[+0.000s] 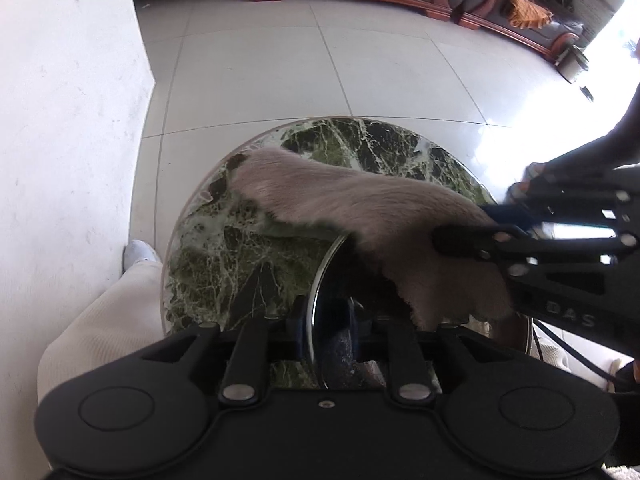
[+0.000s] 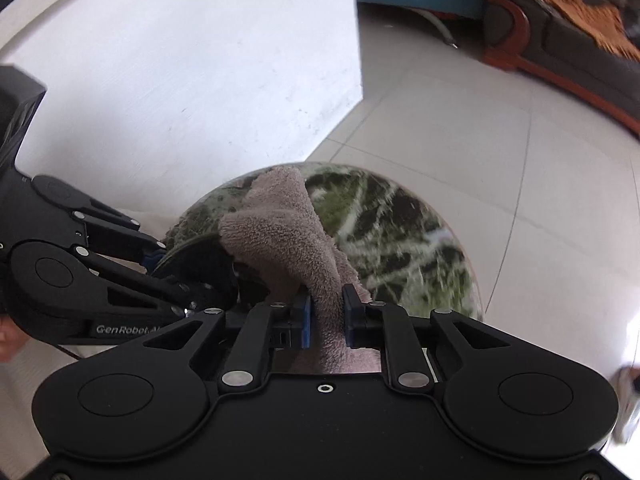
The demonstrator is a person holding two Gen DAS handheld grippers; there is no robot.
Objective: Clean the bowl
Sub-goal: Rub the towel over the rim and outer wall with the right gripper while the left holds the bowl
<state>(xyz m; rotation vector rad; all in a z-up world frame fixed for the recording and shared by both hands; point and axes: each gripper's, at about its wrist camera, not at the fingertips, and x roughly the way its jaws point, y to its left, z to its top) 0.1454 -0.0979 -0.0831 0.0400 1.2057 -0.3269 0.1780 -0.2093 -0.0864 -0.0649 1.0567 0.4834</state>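
1. Right gripper (image 2: 326,316) — clenched on a pinkish-grey towel (image 2: 288,236); the cloth bunches up between its blue pads and drapes forward.
2. Left gripper (image 1: 325,332) — clamped on the rim of a shiny metal bowl (image 1: 320,280), held tilted over the table.
3. Towel lies across the bowl's upper rim, touching it.
4. Round green marble table (image 1: 224,248) sits beneath both; pale tiled floor (image 1: 380,68) around it.

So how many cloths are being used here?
1: a brownish towel, pinched in the right gripper, draped over the bowl the left gripper holds. Others may be hidden.
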